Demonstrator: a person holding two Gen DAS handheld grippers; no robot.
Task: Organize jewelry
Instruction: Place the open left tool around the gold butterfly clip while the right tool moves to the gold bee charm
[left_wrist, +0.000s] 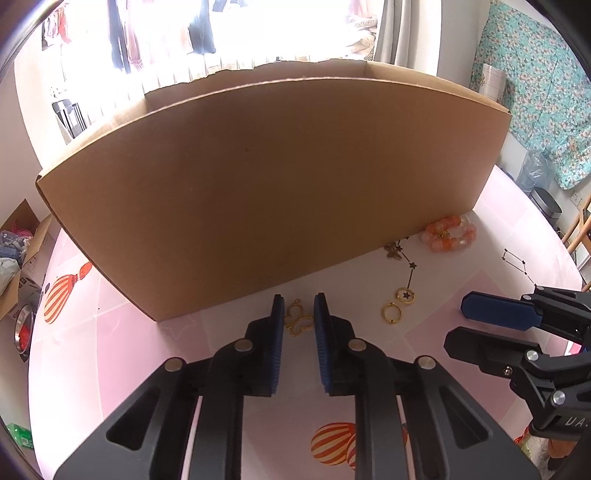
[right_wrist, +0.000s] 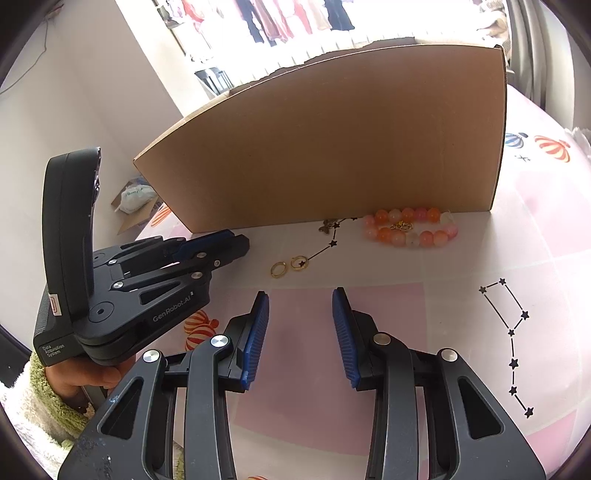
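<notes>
I have the left gripper (left_wrist: 299, 317) angled down at the pink tablecloth (left_wrist: 110, 343), just in front of the tall cardboard box (left_wrist: 273, 192). A gold butterfly charm (left_wrist: 298, 319) lies flat on the cloth between its blue pads (left_wrist: 320, 325); the jaws stand narrow on either side of it, and from my left wrist view a sliver of cloth shows between each pad and the charm, so nothing is clamped. The right gripper (right_wrist: 300, 332) hovers over a darker pink square of the cloth with its jaws partly apart and nothing between them.

Just beside the left gripper, to its right, I see 2 gold rings (left_wrist: 391, 313) lying near each other. Beyond them a small dark butterfly piece (left_wrist: 393, 252) sits close to the foot of the box, and the orange and pink bead bracelet (left_wrist: 448, 233) lies coiled near the box's right corner. In my right wrist view a hand (right_wrist: 79, 380) in a fuzzy cream and green sleeve (right_wrist: 33, 413) grips the left tool's handle
</notes>
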